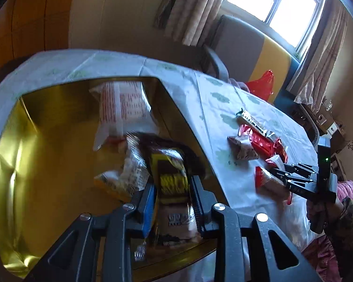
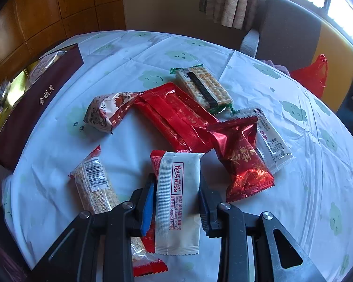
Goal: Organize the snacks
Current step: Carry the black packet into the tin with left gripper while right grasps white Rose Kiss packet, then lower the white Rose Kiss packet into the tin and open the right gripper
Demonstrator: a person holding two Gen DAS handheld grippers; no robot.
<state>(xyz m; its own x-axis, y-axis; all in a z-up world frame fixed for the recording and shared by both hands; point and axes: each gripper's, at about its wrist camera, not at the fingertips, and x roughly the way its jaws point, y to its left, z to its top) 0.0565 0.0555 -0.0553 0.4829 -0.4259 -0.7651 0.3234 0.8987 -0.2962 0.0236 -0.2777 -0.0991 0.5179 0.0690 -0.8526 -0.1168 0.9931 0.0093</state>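
Note:
My left gripper is shut on a brown and yellow snack packet and holds it over the gold-lined box. A white packet with red print and another packet lie in the box. My right gripper is shut on a white and red Ratet Kiss packet just above the table. It also shows in the left wrist view. Loose snacks lie ahead: a sesame bar, a long red packet, a dark red packet, a cracker packet.
The box's maroon outer wall stands at the table's left. A floral packet and a clear packet lie among the snacks. The pale tablecloth covers the round table. A grey and yellow chair and a red bag are behind it.

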